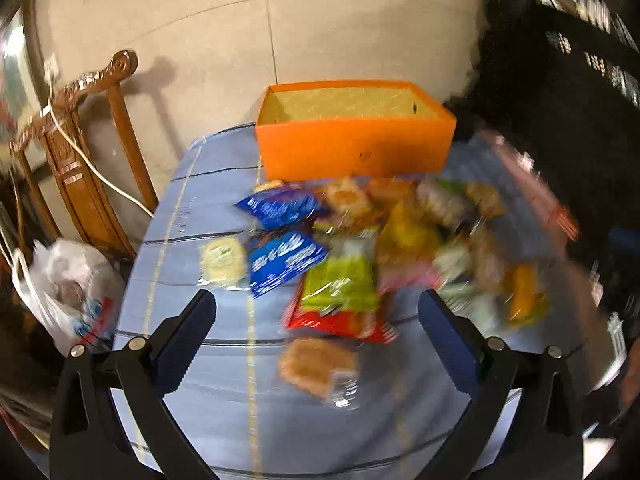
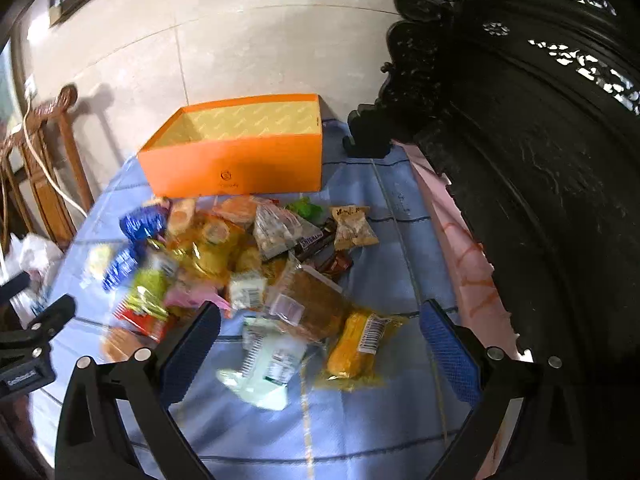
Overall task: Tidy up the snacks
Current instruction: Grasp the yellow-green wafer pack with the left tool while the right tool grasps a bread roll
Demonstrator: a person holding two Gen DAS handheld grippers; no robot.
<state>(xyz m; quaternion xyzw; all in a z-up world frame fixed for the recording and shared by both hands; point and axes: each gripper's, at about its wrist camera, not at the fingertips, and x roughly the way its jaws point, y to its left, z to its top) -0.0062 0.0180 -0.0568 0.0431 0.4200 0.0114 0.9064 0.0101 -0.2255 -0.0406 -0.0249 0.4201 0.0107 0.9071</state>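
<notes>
I hold left gripper (image 1: 316, 312) and right gripper (image 2: 320, 320) wide apart, empty | above snack pile (image 2: 240, 264) | orange box (image 2: 236, 164) waits behind, probably for sorting.

left wrist view looking forward and down from near, right wrist view likewise from further right, both sharing the orange box (image 1: 354, 148) and snack pile (image 2: 248, 264)

Snack pile (image 2: 256, 264) before empty orange box (image 2: 236, 168), tool (image 2: 320, 320) agape.
</notes>
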